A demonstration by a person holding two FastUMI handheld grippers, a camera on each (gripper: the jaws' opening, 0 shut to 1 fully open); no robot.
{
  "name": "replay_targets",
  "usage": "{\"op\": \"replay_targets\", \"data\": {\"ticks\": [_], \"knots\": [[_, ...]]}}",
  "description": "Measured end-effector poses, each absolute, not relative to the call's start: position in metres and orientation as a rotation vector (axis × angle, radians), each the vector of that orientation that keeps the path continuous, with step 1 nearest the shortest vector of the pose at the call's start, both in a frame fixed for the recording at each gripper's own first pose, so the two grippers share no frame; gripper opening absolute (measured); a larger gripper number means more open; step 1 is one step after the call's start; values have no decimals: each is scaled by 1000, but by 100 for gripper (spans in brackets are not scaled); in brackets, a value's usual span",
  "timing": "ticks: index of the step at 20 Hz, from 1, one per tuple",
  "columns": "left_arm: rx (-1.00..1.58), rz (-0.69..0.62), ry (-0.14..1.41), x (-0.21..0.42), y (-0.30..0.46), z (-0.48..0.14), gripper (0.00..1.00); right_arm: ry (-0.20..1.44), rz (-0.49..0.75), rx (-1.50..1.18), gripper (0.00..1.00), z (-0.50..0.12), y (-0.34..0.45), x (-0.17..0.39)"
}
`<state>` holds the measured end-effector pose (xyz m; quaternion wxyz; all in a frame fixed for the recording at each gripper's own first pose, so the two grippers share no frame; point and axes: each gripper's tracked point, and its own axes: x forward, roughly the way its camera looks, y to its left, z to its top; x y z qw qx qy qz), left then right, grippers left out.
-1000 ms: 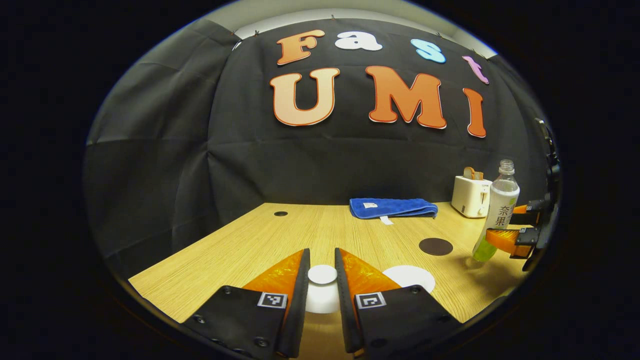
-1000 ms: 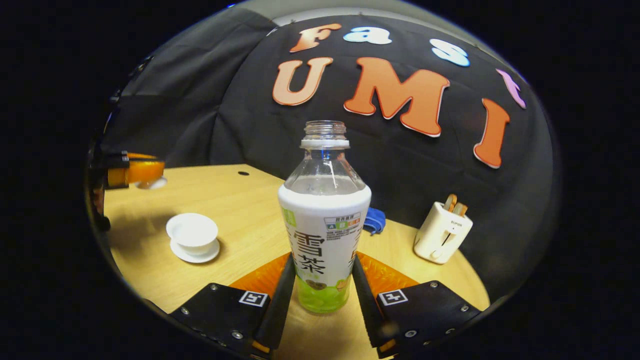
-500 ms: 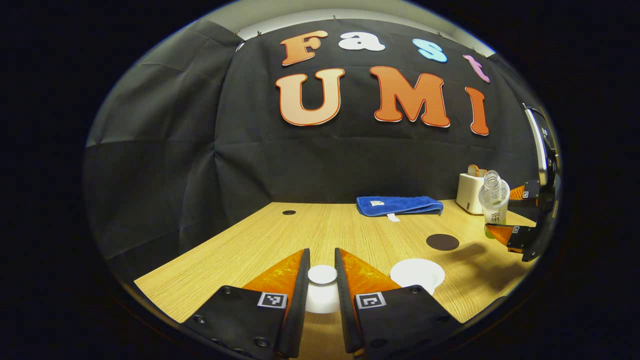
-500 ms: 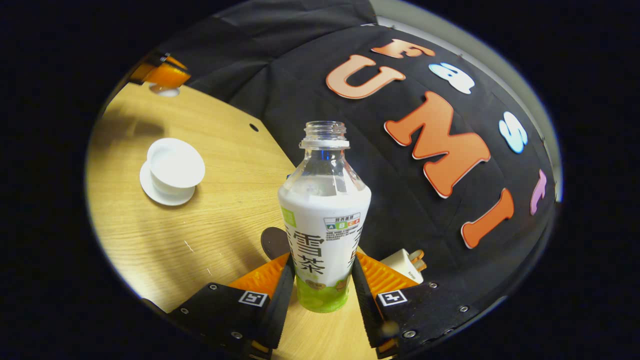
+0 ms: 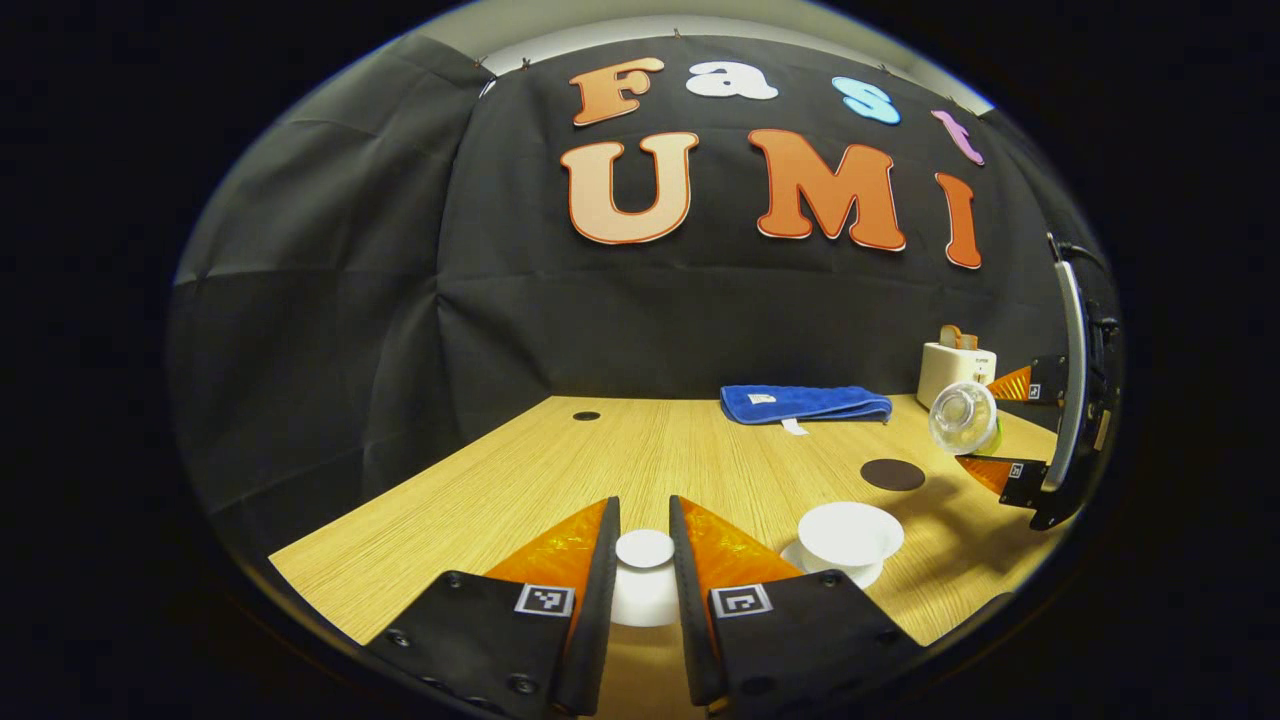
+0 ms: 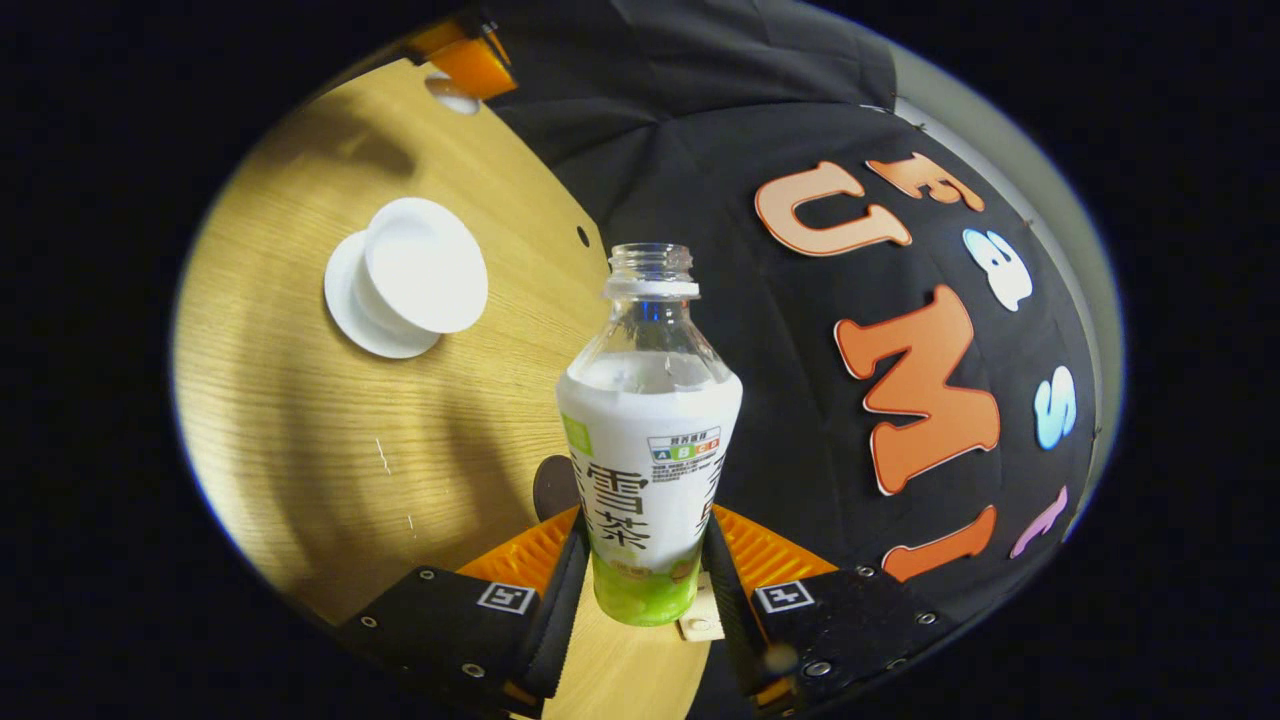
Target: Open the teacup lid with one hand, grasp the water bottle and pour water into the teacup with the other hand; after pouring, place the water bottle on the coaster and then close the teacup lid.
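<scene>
1. Lid (image 5: 644, 549) sits clamped between the left gripper (image 5: 644, 570) fingers, held above the wooden table (image 5: 560, 470) to the left of the teacup (image 5: 850, 530). Judged reason: it keeps the cup mouth bare for pouring and the lid clear of the stream.
2. Teacup stands open on its saucer (image 5: 795, 553); whether it holds any water cannot be told.
3. Right gripper (image 6: 645, 560) is closed on the lower body of the water bottle (image 6: 650, 430), both fingers pressing its sides. In the left gripper view the uncapped bottle mouth (image 5: 962, 417) points toward the camera, so the bottle is tipped well over, up and to the right of the teacup.
4. Bottle mouth (image 6: 650, 262) is not over the teacup (image 6: 425, 265) in the right gripper view; judged step: carry it across before any water runs out.
5. Coaster (image 5: 893, 474) lies just behind the teacup, bare, ready for the bottle.
6. Room: open table left of the teacup. Blue towel (image 5: 805, 403) and toaster (image 5: 955, 365) sit well behind the teacup by the back edge. The teacup stands near the front edge, so low sweeps there risk a knock.
</scene>
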<state>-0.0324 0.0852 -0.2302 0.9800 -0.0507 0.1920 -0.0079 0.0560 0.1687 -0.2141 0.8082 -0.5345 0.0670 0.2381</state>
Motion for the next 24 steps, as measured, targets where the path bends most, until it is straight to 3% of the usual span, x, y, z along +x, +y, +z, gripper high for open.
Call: {"op": "replay_targets", "data": {"ticks": [11,12,15,17,19,24], "knots": [[-115,29,388,-40,106,-238,36,-20,529,-1409,62,-214,191,67],[-120,32,385,-40,106,-237,34,-40,527,-1437,65,-212,192,69],[-129,33,375,-40,107,-234,36,-97,526,-1496,62,-206,196,72],[-130,31,370,-40,107,-233,36,-132,512,-1535,65,-200,198,75],[-125,34,366,-41,109,-232,36,-172,498,-1578,61,-194,198,78],[-125,35,363,-42,110,-230,36,-212,494,-1620,65,-189,200,81]]}}
